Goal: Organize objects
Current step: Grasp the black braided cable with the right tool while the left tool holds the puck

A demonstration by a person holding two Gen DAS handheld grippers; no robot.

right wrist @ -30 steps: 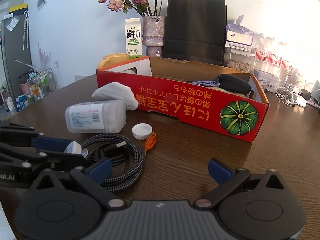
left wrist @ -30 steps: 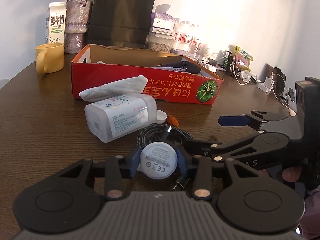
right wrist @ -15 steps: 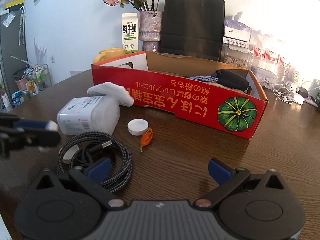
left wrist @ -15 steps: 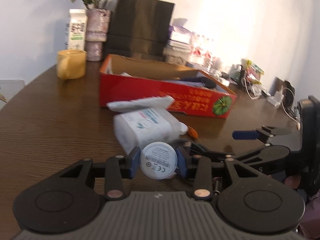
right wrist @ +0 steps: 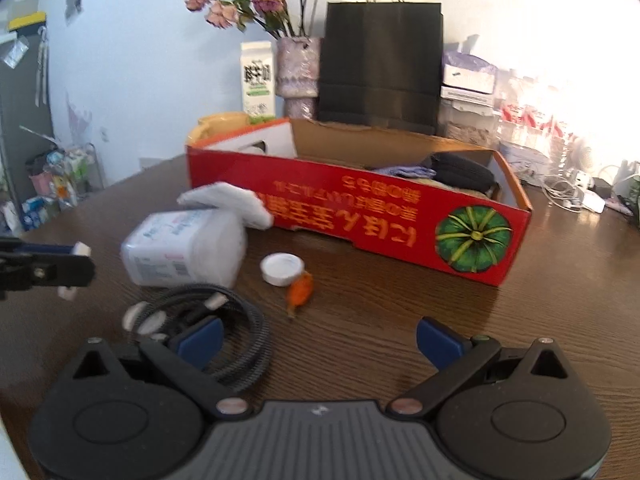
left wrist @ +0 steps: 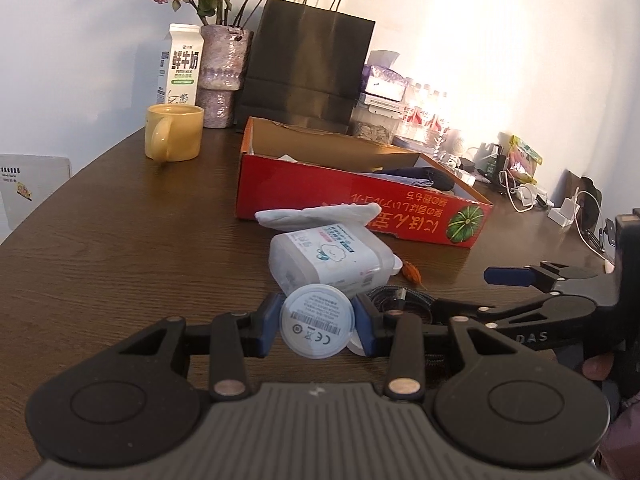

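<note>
My left gripper [left wrist: 317,322] is shut on a round white charger puck [left wrist: 317,321], label side toward the camera, held above the table. The puck's edge shows in the right wrist view [right wrist: 80,249]. A coiled braided cable [right wrist: 224,332] lies on the table under my right gripper [right wrist: 318,338], which is open and empty. A wet-wipes pack [left wrist: 328,260] with a wipe sticking out lies behind the puck. The red cardboard box [left wrist: 360,204] stands open beyond it, with dark items inside.
A white bottle cap [right wrist: 282,269] and an orange scrap [right wrist: 300,290] lie by the box. A yellow mug [left wrist: 173,131], milk carton [left wrist: 182,70], flower vase [left wrist: 222,76] and black paper bag [left wrist: 308,60] stand at the back. Chargers and cables [left wrist: 520,188] clutter the far right.
My left gripper has lifted the puck off the coiled cable and swung left. The right gripper has stayed open, shifting slightly closer to the cable.
</note>
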